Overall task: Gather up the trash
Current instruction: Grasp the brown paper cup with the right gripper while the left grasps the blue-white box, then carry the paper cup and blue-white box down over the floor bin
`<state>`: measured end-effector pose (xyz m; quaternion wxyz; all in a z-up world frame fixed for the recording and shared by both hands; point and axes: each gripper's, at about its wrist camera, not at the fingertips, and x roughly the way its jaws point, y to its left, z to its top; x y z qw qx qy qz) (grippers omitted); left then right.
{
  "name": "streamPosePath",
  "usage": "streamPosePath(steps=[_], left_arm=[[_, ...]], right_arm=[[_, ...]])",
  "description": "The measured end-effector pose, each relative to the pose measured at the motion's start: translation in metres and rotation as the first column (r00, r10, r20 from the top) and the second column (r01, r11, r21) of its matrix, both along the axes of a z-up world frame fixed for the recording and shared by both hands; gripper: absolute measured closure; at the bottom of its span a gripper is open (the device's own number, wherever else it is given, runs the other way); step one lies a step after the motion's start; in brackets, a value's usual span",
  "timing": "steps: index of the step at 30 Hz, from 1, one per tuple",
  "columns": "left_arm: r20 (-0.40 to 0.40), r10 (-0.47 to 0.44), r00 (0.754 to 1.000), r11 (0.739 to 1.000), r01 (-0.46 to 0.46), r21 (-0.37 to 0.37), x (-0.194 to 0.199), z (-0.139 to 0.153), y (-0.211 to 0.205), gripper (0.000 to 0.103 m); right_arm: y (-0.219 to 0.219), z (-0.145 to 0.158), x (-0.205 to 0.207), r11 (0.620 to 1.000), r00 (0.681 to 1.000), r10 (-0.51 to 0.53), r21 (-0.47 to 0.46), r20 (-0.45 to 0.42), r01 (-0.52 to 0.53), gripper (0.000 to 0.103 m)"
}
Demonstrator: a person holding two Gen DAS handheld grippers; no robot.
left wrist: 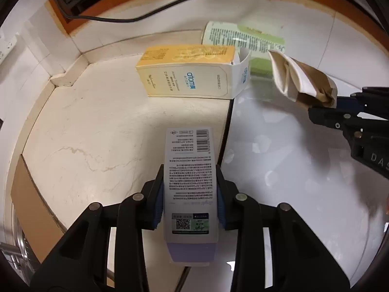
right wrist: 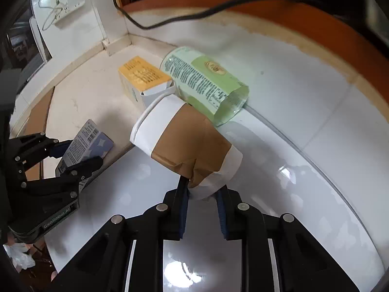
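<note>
Over the pale stone counter (left wrist: pixel 97 121), both grippers are loaded. The left gripper (left wrist: pixel 189 194) is clamped on a tall grey-and-lilac carton (left wrist: pixel 188 170), its blue pads squeezing the two narrow sides, printed back face up and barcode at the far end. That side-on grip looks sensible: a light empty box gives way least across its short width.

To the right, the right gripper (right wrist: pixel 203 194) is pinched tight on the base of a paper cup (right wrist: pixel 184 136), and you can see the price: the bottom is crumpled and the brown sleeve creased, with the white rim pointing away to the far left. Held by its base, the cup hangs clear above the glossy white surface (right wrist: pixel 279 170), ready, I'd say, to be carried off.

Two pieces are still waiting at the far side. A yellow carton (left wrist: pixel 184 73) lies on its long face, right-hand end flap open, so it's likely empty and easily crushed. Just beside it on the right lies a green-labelled clear container (right wrist: pixel 206 82) on its side; whether the two touch, I can't tell. A black cable (left wrist: pixel 145 14) trails along the far wall behind them.

No bin shows in either view.
</note>
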<state>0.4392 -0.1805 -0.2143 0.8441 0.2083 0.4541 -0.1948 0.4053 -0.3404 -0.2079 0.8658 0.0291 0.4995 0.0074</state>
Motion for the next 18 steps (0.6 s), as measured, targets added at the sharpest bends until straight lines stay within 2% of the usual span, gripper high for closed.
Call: streamPosePath(steps=[4, 9, 18], left_arm=[[-0.005, 0.011, 1.000, 0.999, -0.011, -0.042, -0.016, 0.012, 0.012, 0.072], [-0.001, 0.022, 1.000, 0.995, -0.022, -0.098, -0.052, 0.037, 0.035, 0.072], [0.044, 0.072, 0.996, 0.991, -0.066, -0.113, -0.156, 0.079, 0.079, 0.072]], right_arm=[[0.000, 0.013, -0.020, 0.999, 1.000, -0.008, 0.053, 0.014, 0.008, 0.082], [0.018, 0.027, -0.053, 0.998, 1.000, 0.010, 0.068, 0.018, -0.011, 0.082], [0.068, 0.061, -0.140, 0.990, 0.998, 0.058, 0.130, 0.019, -0.060, 0.082]])
